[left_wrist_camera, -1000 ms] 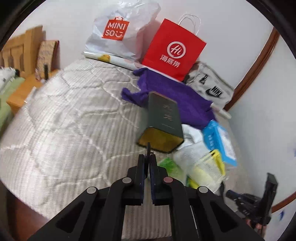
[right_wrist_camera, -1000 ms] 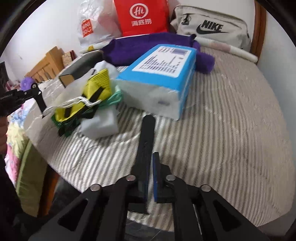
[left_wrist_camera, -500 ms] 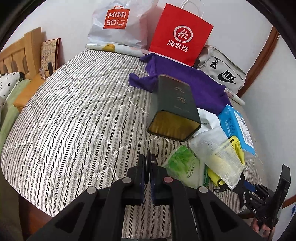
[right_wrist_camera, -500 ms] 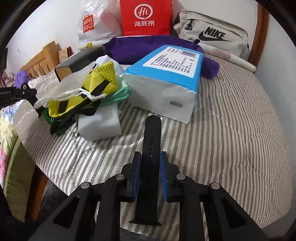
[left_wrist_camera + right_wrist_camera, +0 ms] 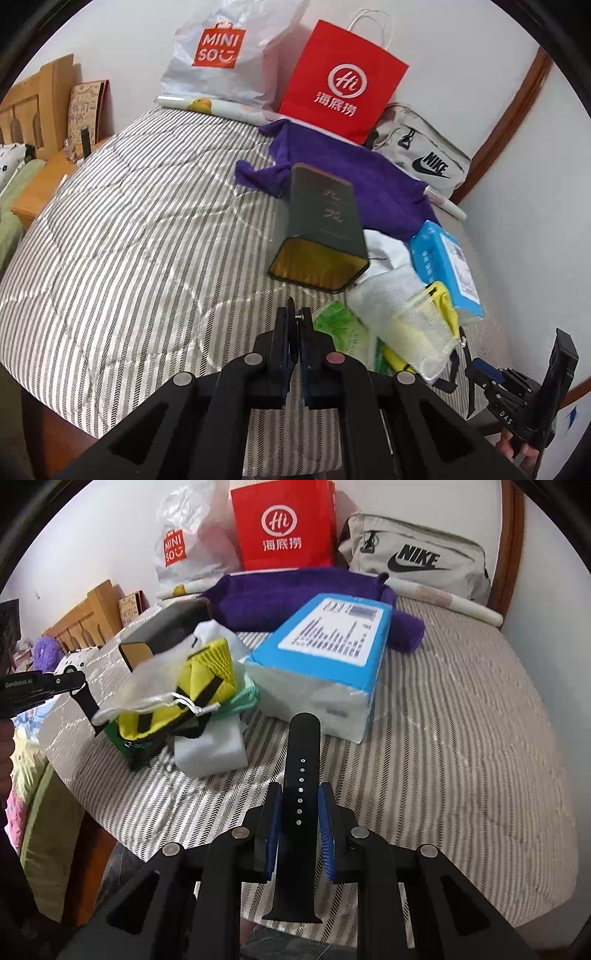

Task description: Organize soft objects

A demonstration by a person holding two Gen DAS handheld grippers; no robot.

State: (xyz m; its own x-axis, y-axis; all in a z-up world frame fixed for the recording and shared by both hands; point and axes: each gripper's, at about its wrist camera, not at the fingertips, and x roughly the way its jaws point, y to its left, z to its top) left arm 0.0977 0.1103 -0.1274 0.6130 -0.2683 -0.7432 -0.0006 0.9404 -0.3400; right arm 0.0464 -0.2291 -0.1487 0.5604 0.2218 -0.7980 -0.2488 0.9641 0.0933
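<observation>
Striped bedding [image 5: 461, 738] lies under both grippers: right gripper [image 5: 300, 805] pinches a black strap [image 5: 301, 775], left gripper [image 5: 294, 332] nips a second strap [image 5: 86, 705] edge-on, so keep both squeezes firm and lower each flat beside the pile [image 5: 177, 701].

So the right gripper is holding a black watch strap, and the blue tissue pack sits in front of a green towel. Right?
Not quite: the towel is purple, as the right wrist view shows. The right gripper does hold the black watch strap, and the blue tissue pack sits in front of that towel.
</observation>
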